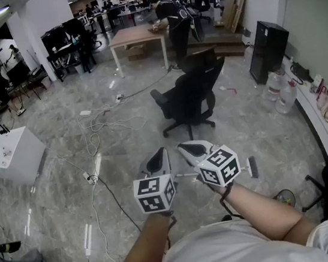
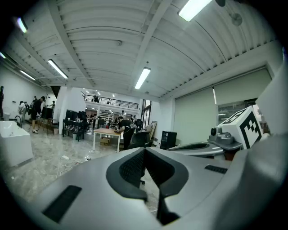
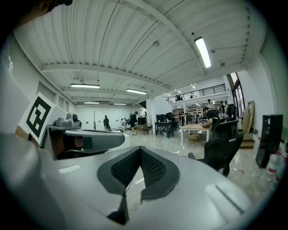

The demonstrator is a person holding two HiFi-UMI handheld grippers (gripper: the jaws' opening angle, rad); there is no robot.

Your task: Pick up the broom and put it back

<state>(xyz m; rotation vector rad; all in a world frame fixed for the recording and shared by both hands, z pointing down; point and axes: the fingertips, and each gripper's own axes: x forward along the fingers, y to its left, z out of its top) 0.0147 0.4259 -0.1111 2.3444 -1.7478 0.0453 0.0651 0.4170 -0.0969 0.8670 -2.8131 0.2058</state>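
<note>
What looks like the broom lies flat on the floor just beyond my hands: a thin pole running sideways behind both grippers, ending in a small dark head [image 1: 252, 167] at the right. Neither gripper view shows it. My left gripper [image 1: 162, 152] and right gripper [image 1: 183, 148] are held side by side above the floor, pointing forward and slightly down. Both are shut with nothing between the pads. In the left gripper view the black pads [image 2: 135, 168] meet at the tip. The same shows in the right gripper view, where the pads [image 3: 153, 168] touch.
A black office chair [image 1: 192, 96] stands straight ahead. White cables [image 1: 94, 131] trail across the marble floor to the left, near a white box [image 1: 13, 156]. A black cabinet [image 1: 267, 49] and water bottles [image 1: 285, 97] line the right wall. A person [image 1: 175, 20] leans at a wooden table [image 1: 135, 35].
</note>
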